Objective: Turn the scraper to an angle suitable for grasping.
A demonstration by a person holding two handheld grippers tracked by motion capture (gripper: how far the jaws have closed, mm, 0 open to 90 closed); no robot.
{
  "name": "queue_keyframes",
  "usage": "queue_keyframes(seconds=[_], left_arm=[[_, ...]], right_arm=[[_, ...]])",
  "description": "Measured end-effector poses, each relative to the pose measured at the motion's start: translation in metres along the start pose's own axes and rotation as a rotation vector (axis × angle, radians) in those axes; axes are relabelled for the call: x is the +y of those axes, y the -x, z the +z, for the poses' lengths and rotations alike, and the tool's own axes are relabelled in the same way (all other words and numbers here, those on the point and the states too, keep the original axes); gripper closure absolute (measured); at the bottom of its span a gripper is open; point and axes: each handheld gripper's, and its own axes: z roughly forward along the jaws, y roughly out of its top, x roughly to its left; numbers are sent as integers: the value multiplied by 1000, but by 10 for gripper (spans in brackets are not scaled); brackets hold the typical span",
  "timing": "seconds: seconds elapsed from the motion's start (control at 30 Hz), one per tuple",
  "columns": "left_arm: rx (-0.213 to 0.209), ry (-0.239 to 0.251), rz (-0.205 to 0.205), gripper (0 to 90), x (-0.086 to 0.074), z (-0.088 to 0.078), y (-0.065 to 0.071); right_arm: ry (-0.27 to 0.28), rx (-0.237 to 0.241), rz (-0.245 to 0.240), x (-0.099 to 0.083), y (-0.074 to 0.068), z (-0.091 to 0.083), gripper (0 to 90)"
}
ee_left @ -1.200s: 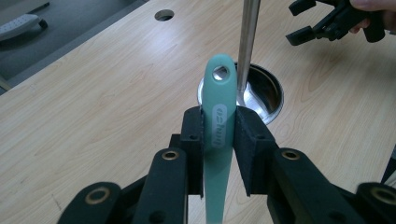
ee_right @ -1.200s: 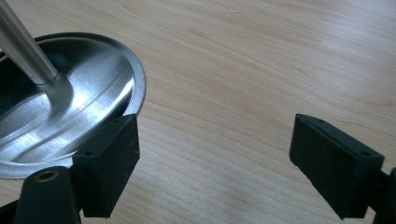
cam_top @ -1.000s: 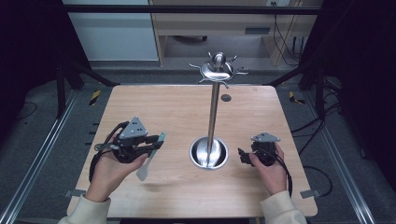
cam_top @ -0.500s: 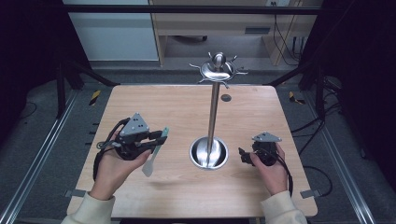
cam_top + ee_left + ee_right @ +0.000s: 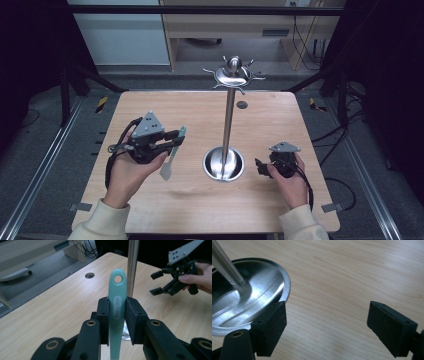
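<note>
A teal-handled utensil point(image 5: 172, 155) with a pale head hangs tilted above the table, its handle end, with a hanging hole, pointing toward the stand. My left gripper point(image 5: 176, 137) is shut on the handle; in the left gripper view the pads point(image 5: 103, 312) press both sides of the utensil point(image 5: 117, 302). A steel stand point(image 5: 229, 120) rises from a round dish base point(image 5: 223, 164) to a ring of hooks point(image 5: 233, 75). My right gripper point(image 5: 260, 167) rests low, just right of the base, open with nothing between its fingers point(image 5: 269, 327). That base point(image 5: 249, 302) lies by its left jaw.
The wooden table point(image 5: 280, 215) has a small round hole point(image 5: 242, 105) behind the stand. Metal frame rails run along both sides of the table. In the left gripper view the stand's pole point(image 5: 132, 262) stands just behind the utensil, and the right gripper point(image 5: 160, 282) shows beyond.
My left gripper has risen with the utensil and shifted slightly toward the stand; the utensil's head is higher off the table. The right gripper has stayed put.
</note>
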Motion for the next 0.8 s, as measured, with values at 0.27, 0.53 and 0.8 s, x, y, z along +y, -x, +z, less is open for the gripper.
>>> queue_keyframes(seconds=[0.27,0.53,0.8], left_arm=[[10,29,17,738,16,0,4],[8,61,13,738,24,-2,10],[-3,85,12,738,31,-5,12]], right_arm=[[3,0,-5,0,1,0,162],[6,-3,-3,0,1,-1,163],[6,-2,-8,0,1,0,162]])
